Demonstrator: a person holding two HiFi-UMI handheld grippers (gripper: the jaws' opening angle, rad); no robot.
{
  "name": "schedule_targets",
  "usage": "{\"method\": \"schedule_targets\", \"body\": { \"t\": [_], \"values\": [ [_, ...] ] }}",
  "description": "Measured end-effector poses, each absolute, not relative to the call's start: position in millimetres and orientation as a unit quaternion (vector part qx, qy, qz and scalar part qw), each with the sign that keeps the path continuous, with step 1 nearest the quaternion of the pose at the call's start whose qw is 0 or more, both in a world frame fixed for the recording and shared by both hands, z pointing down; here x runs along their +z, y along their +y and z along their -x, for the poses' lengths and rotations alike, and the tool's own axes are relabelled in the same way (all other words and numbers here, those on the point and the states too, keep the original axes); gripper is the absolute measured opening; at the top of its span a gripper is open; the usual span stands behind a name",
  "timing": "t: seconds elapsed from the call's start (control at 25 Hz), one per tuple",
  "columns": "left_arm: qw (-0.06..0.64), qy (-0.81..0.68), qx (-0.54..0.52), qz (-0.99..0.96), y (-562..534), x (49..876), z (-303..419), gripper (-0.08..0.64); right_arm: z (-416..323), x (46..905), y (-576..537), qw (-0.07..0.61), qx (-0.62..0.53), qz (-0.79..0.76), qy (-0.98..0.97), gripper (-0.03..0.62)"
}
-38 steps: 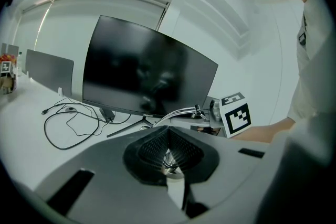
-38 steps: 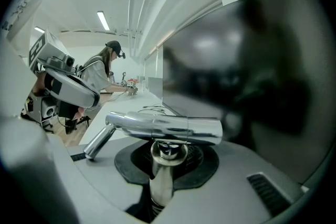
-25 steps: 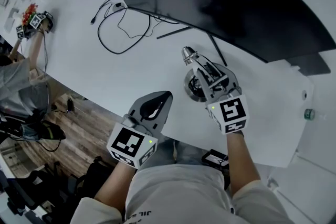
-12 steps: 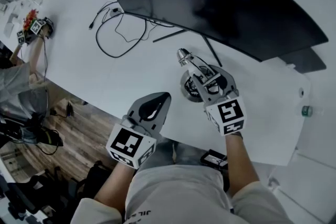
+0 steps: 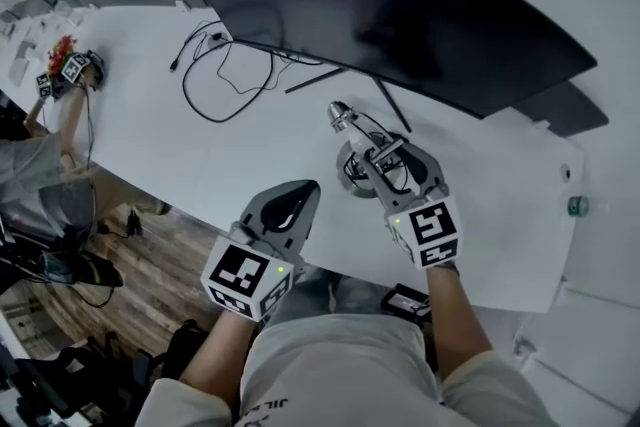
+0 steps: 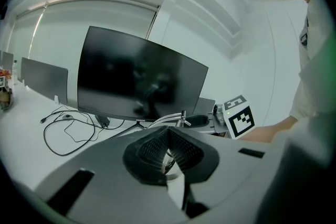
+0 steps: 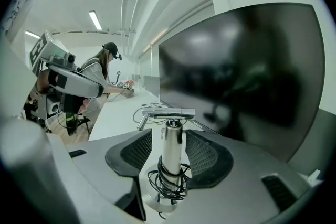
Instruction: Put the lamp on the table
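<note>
The right gripper point(image 5: 374, 156) is opening wide around the lamp point(image 7: 171, 152) between its jaws, so one bump pulling back could tip it.

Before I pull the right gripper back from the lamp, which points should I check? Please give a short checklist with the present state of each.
1. Lamp stands on the table, post upright: ok.
2. Right gripper has let go: ok. Its jaws are opening; the post stands between them, with neither pad pressing on it.
3. Cable coiled round the post is free of the pads: cannot tell, the loops lie close to them.
4. Left gripper is out of the way: ok, shut, empty and apart from the lamp.
</note>
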State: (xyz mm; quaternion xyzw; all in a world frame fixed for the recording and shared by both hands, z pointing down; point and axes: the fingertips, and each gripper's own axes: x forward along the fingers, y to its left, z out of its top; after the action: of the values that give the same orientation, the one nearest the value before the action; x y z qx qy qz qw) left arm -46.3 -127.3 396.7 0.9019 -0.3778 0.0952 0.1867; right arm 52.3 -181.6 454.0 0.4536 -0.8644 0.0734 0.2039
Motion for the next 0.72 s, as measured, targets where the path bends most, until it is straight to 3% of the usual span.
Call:
{"method": "schedule_targets", "body": {
  "t": [0.4,0.72],
  "values": [
    [0.166,-0.374,0.085,-0.909,-117,380,44,0.003,-61,439,-157,0.207,0.071,-0.455,-0.863,0.209],
    [0.160,-0.368,0.074,-0.913,-108,368,37,0.003,-73,421,-142,0.197,0.067,-0.464,-0.861,0.140]
  ]
}}
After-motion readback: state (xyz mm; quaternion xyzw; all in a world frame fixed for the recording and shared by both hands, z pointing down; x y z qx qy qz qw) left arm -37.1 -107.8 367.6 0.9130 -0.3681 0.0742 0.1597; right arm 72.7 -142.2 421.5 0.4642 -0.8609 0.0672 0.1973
